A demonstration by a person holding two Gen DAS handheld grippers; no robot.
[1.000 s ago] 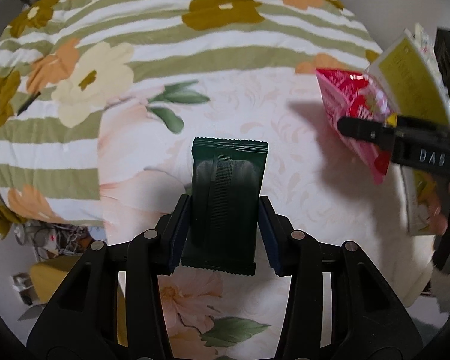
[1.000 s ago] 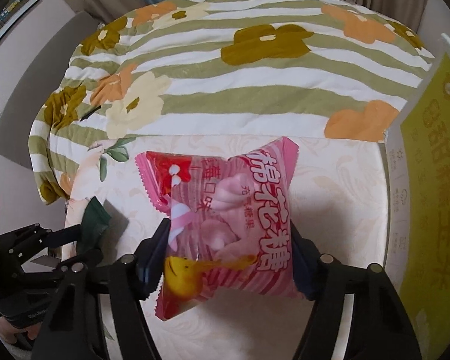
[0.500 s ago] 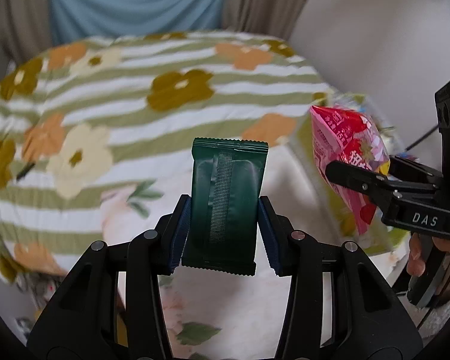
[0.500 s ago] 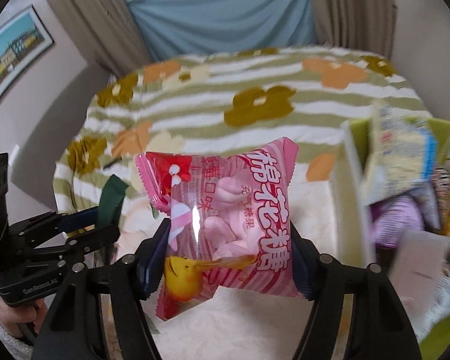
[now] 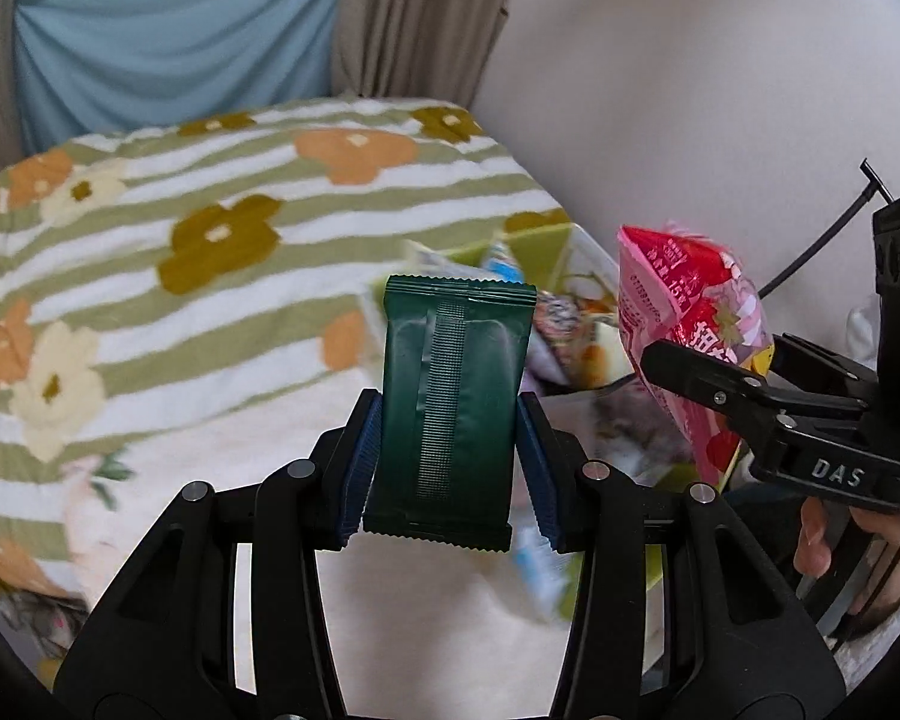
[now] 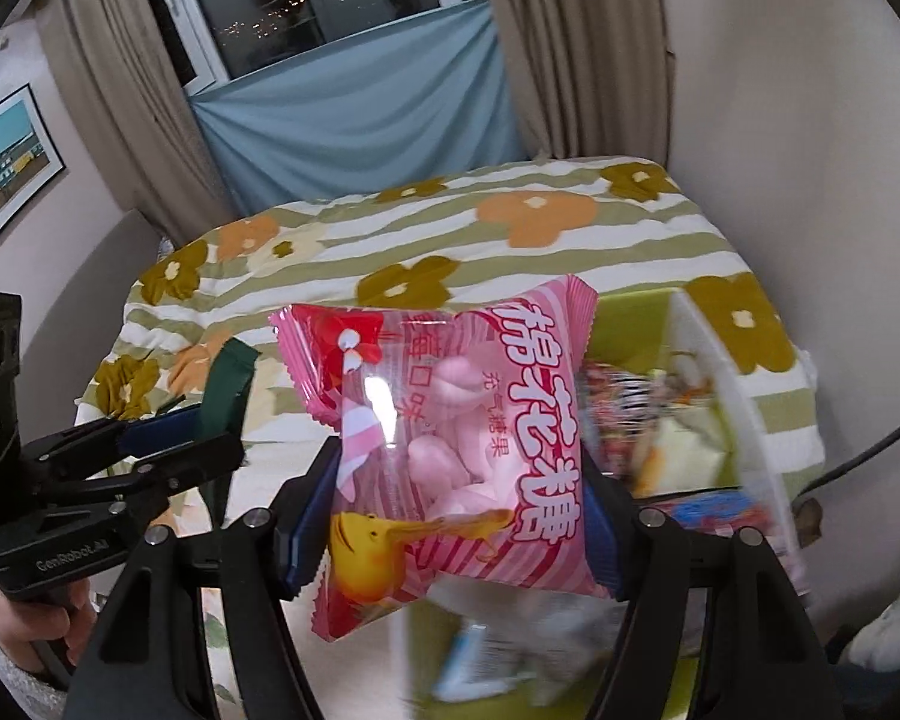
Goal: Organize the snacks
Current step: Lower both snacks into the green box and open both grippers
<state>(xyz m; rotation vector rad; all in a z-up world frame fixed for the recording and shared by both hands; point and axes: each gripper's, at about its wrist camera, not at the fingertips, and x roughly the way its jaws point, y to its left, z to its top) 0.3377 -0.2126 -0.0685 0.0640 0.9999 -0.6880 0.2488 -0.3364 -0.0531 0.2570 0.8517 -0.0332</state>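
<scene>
Left claw (image 5: 450, 450) upright around green packet (image 5: 456, 402); right claw (image 6: 456, 516) clamping pink marshmallow bag (image 6: 450, 438)

Green packet (image 5: 456, 402) – matt foil; pink bag (image 6: 450, 450) – glossy plastic.

In the centre of the frame the right gripper (image 6: 450, 516) holds a pink marshmallow bag (image 6: 450, 450) between its two blue pads, and the bag stands nearly upright. At the left edge the left gripper (image 6: 180, 438) is seen from the side, clamped on a dark green packet (image 6: 228, 387). To the right of the pink bag, partly behind it, there is a light green box (image 6: 636, 312) with blurred snack packs (image 6: 648, 414) inside. Behind everything lies a striped blanket with flowers (image 6: 510, 222). In the upper part hang beige curtains (image 6: 126, 90), with a blue cloth (image 6: 354, 114) between them.
</scene>
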